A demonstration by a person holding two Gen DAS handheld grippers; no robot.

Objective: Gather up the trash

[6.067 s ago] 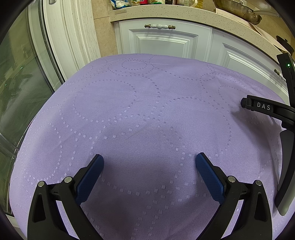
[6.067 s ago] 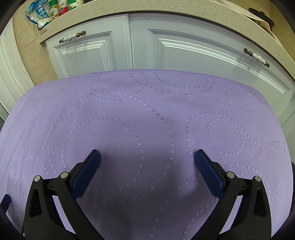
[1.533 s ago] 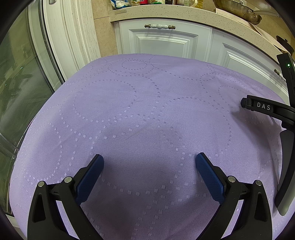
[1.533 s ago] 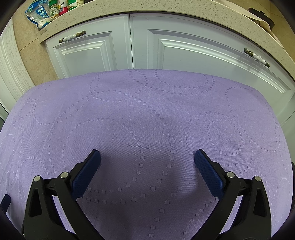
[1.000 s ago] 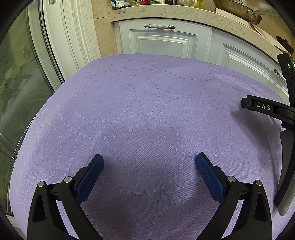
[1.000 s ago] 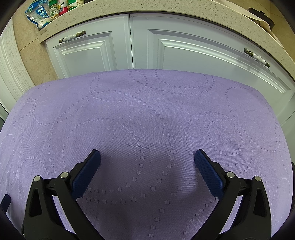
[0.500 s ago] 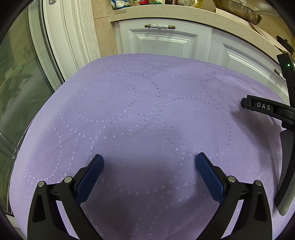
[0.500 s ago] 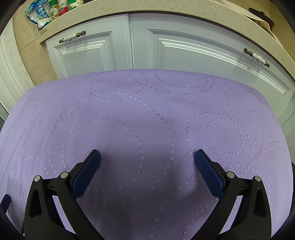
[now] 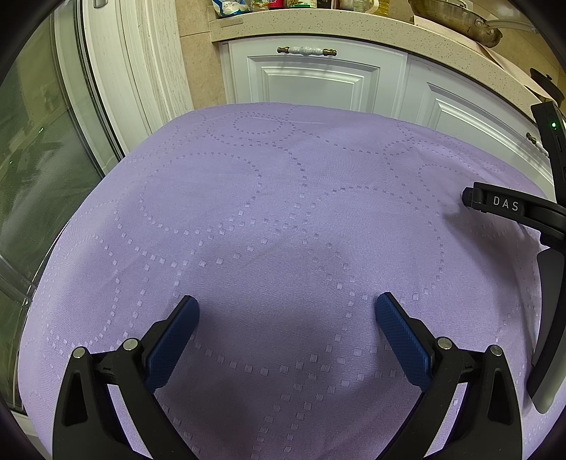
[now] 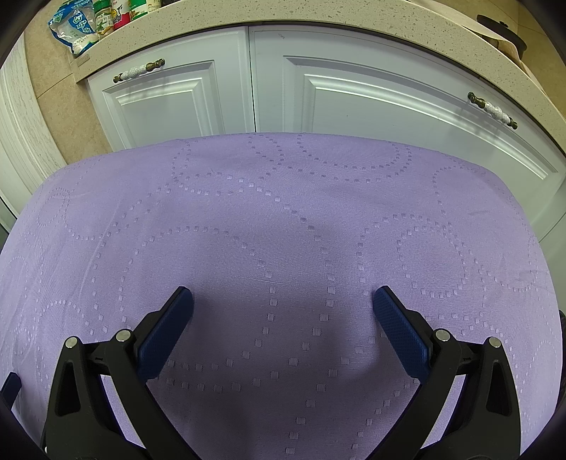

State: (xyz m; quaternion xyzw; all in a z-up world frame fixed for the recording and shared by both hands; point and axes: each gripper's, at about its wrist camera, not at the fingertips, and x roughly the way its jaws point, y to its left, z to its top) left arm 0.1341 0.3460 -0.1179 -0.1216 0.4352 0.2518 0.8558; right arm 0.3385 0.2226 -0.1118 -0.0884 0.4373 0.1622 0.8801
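No trash shows in either view. My left gripper is open low over a table with a purple patterned cloth, its blue-padded fingers wide apart with nothing between them. My right gripper is open over the same cloth, also with nothing between its fingers. The right gripper's black body, marked DAS, juts in at the right edge of the left wrist view.
White cabinet doors with metal handles stand just beyond the table's far edge, under a speckled countertop. A packet and jars sit on it at the left, a pan at the right. A glass door stands left of the table.
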